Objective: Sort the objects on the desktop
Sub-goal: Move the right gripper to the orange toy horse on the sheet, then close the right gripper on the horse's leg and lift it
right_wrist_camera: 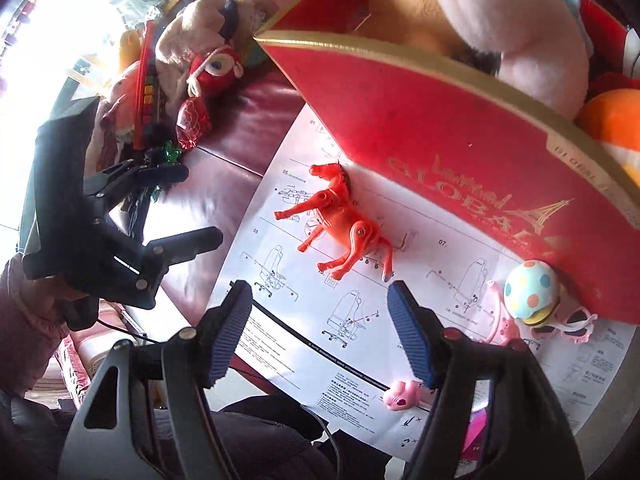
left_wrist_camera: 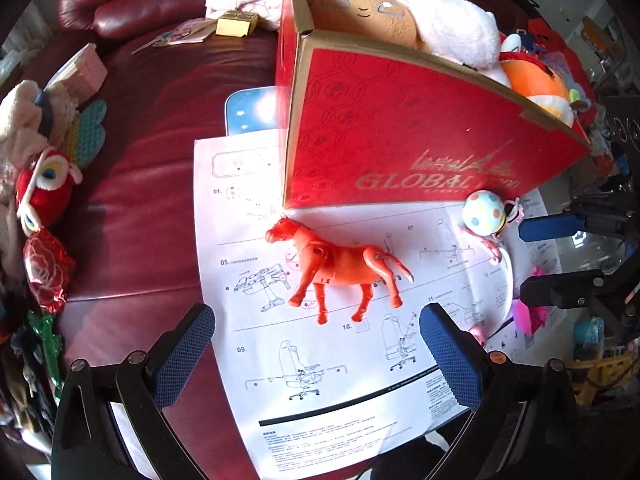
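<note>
Both tongs wide, empty: left tongs (left_wrist_camera: pixel 316 354), right tongs (right_wrist_camera: pixel 320 332). Your risk: red toy horse (left_wrist_camera: pixel 340 268) lies flat, thin legs may slip from pads.

Left tool (left_wrist_camera: pixel 316 356) and right tool (right_wrist_camera: pixel 320 332) both tilted downward, jaws apart, empty.

Black tongs (left_wrist_camera: pixel 316 356) with ribbed blue pads (right_wrist_camera: pixel 412 336) and round screws.
</note>
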